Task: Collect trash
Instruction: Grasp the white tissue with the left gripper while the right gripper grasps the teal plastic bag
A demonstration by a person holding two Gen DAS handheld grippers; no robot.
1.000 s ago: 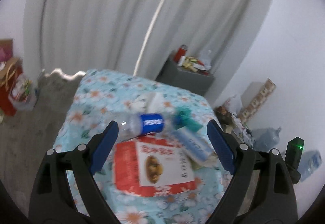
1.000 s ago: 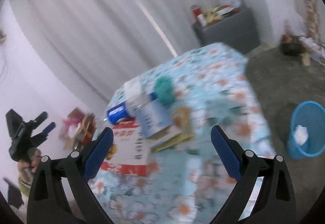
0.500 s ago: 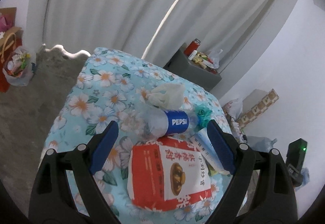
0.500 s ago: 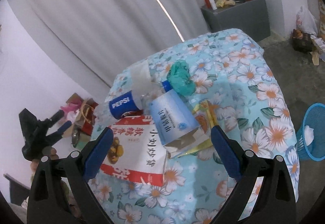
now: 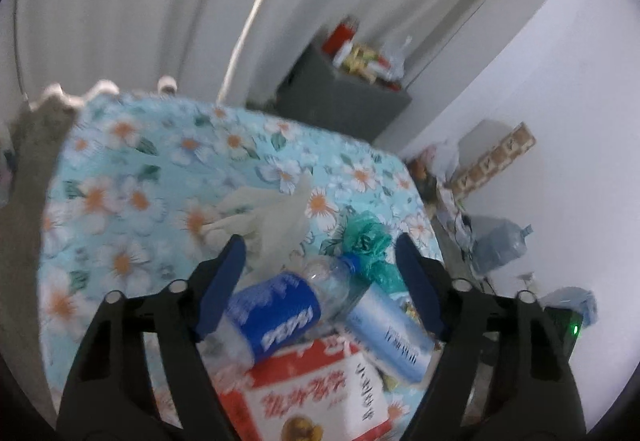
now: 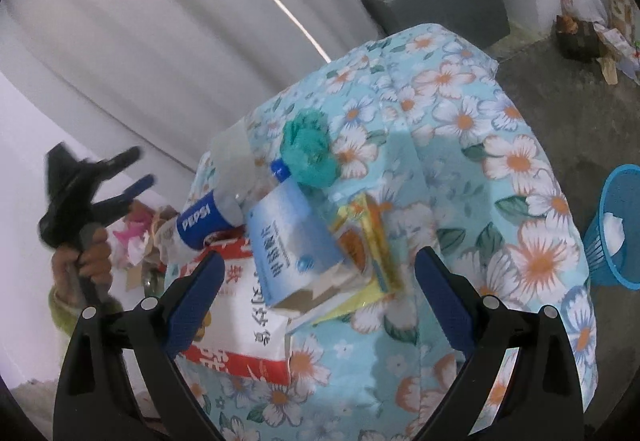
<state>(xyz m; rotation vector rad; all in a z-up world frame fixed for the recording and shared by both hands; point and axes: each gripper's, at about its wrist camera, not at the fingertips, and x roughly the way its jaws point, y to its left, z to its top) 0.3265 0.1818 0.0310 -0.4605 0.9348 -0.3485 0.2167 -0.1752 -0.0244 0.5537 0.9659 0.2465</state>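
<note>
Trash is piled on a table with a floral cloth (image 5: 132, 201). In the left wrist view my left gripper (image 5: 320, 241) hovers over a Pepsi bottle (image 5: 276, 313) and a white crumpled bag (image 5: 272, 221). Its jaws are closing, the bottle's neck lies between them, and the pads touch nothing. A green crumpled bag (image 5: 368, 245), a blue-white box (image 5: 392, 333) and a red-white food box (image 5: 320, 393) lie close by. My right gripper (image 6: 320, 257) stands open around the blue-white box (image 6: 292, 241), not touching it. The left gripper (image 6: 132, 177) also shows at the left.
A blue mesh basket (image 6: 616, 233) holding a white wad stands on the floor to the table's right. A yellow wrapper (image 6: 368, 241) lies beside the box. A grey cabinet (image 6: 440, 9) with cluttered items is behind, in front of white curtains. A hand (image 6: 88, 253) holds the left gripper.
The left gripper has swung in closer over the bottle and its jaws have narrowed. The right gripper has come lower and nearer to the blue-white box.
</note>
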